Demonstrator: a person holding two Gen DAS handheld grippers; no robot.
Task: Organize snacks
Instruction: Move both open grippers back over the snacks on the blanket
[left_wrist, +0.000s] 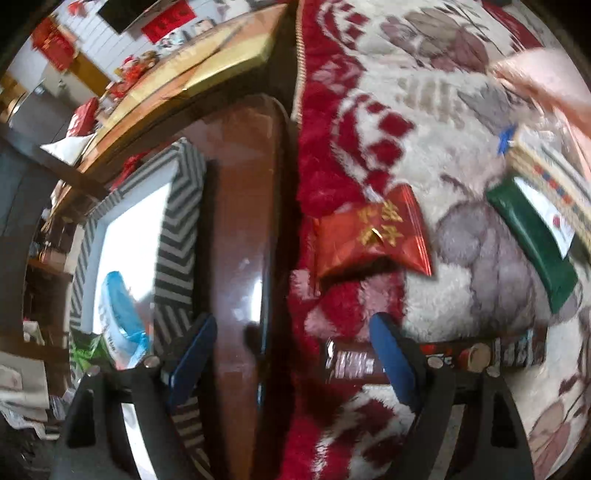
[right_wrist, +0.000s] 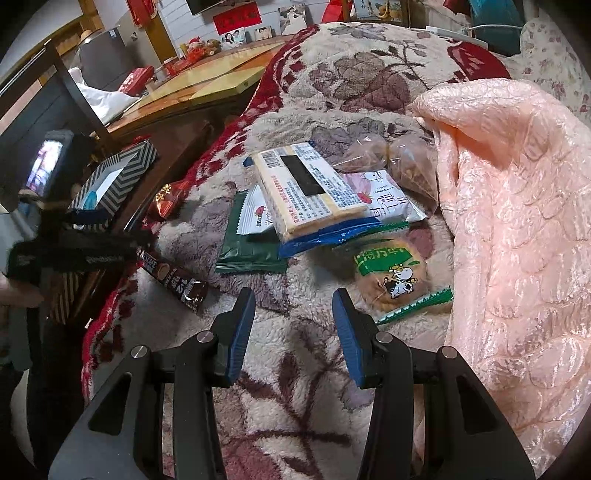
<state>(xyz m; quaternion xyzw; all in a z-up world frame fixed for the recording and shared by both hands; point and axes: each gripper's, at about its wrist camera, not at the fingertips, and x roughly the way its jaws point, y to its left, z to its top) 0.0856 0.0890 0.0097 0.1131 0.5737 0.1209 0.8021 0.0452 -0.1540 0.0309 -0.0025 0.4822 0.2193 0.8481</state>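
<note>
Left wrist view is blurred: the left gripper (left_wrist: 293, 350) hangs wide open and empty, its right finger (left_wrist: 393, 354) covering part of a coffee stick (left_wrist: 480, 356); a red snack packet (left_wrist: 373, 234) lies beyond. The right gripper (right_wrist: 293, 332), partly open, holds nothing; a cow-print biscuit (right_wrist: 393, 275) lies just ahead-right, under stacked packets (right_wrist: 310, 192).
</note>
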